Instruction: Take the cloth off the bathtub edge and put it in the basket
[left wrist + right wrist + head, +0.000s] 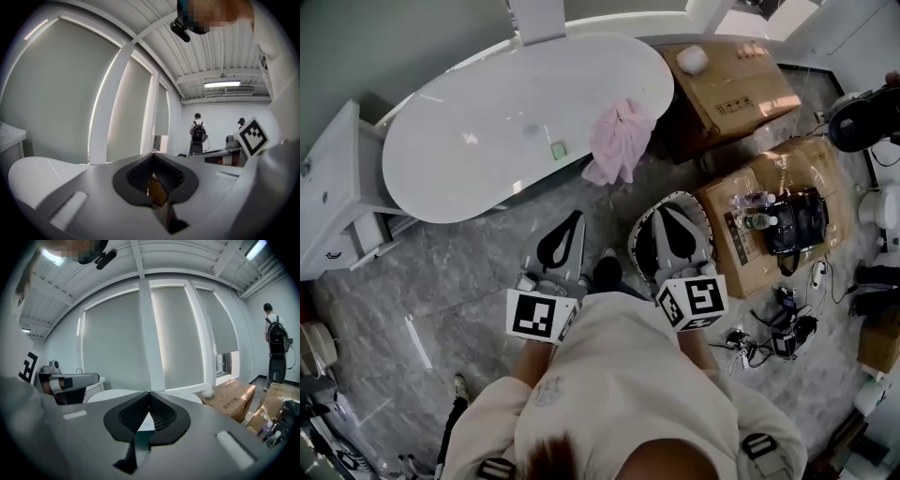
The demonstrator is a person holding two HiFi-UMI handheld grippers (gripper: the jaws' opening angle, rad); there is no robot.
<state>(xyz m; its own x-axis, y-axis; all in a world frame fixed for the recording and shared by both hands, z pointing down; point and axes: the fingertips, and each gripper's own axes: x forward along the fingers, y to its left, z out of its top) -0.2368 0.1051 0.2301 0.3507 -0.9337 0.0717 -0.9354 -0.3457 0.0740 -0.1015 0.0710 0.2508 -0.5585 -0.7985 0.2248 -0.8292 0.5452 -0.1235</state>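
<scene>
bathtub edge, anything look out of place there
Yes: a pink cloth hangs crumpled over the bathtub rim near its right end in the head view, one part drooping down the outer side toward the floor. Nothing looks spilled or broken.

Bathtub (516, 122): showing smooth, glossy white shell, catching light.
Cloth (619, 141): looking like soft pink fabric, matt, crumpling in folds.
Floor (441, 281): looking like grey veined stone, polished, giving faint sheen.
Boxes (731, 89): showing matt brown cardboard.
Left gripper (152, 154), right gripper (149, 392): bodies looking like smooth matt grey plastic.
Pads (133, 416): showing black, ribbed, rubber-like surface, matt.
</scene>
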